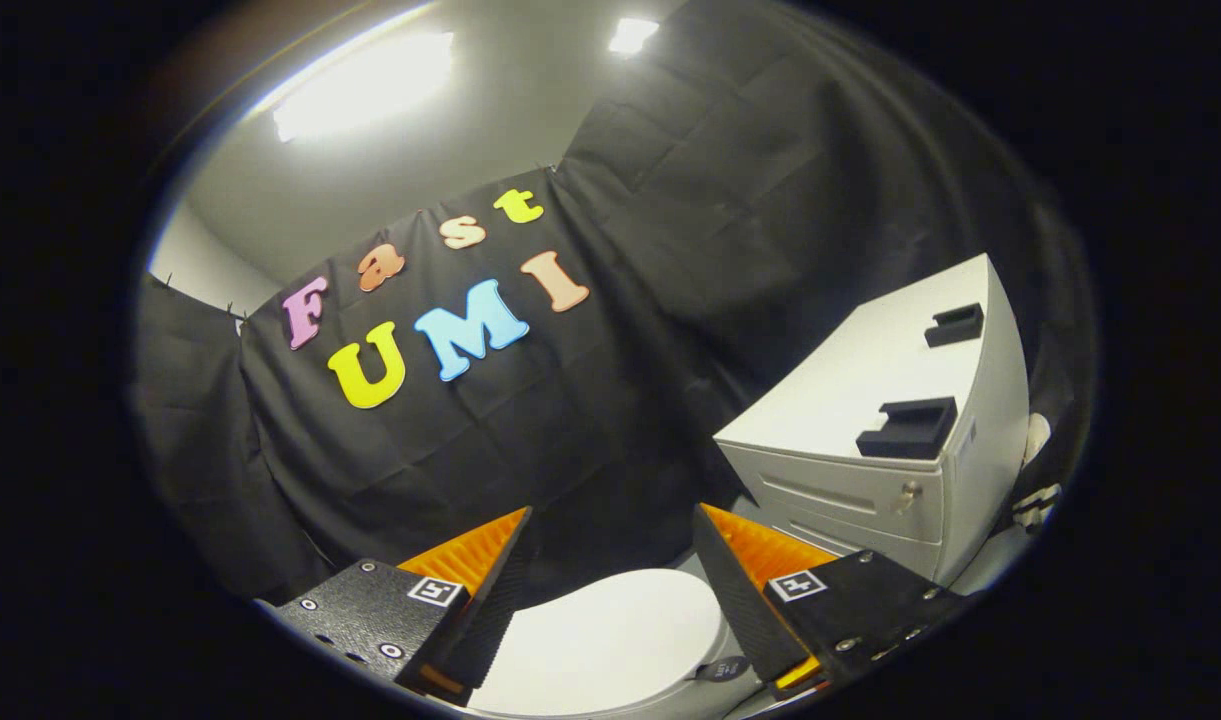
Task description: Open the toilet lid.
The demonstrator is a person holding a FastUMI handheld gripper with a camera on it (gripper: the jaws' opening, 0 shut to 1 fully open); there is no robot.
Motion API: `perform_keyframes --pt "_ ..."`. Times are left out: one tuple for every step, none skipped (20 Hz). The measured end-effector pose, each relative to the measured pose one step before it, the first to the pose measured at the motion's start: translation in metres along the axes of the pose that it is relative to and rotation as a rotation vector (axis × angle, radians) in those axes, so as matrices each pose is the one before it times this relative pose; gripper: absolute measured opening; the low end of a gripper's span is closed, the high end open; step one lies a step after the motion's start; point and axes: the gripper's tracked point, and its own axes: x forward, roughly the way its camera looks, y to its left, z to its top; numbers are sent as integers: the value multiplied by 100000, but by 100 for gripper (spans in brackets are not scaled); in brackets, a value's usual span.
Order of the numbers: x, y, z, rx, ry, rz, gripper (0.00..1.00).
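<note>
Drawer cabinet [870,440] standing right of and beyond the fingers, drawers closed, contents not visible; two dark blocks [910,428] sitting on its top. Toilet lid [610,640] white, smooth, rounded, lying flat and closed, below and between the fingers. Gripper [610,545] spread wide, fingers well apart, gripping nothing, raised above the lid with no contact visible. Black cloth wall [670,330] behind.
</note>
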Motion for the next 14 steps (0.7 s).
perform_keyframes --pt "-91 -967 -1308 -202 2428 -1250 95" --pt "90 -843 -991 1134 2118 -932 95" --pt "75 -867 -596 2194 1436 -955 95" --pt "18 -790 -733 2106 1520 -1062 95" --pt "100 -860 -1099 1582 1723 -1258 95" --pt "102 -1016 -1215 1987 2565 -1505 95" --pt "-56 -963 -1095 2402 1781 -1026 95" --pt "55 -884 -969 2903 1930 -1086 95" --pt "13 -992 -1072 3020 1817 -1785 95" --pt "125 -956 -1097 3071 1926 -1821 95" --pt "112 -732 -1164 2898 2032 -1325 95" --pt "36 -694 -1086 2326 1950 -1147 95" --pt "50 -647 -1267 1966 1553 -1193 95" --pt "27 -490 -791 1733 1429 -1043 95"
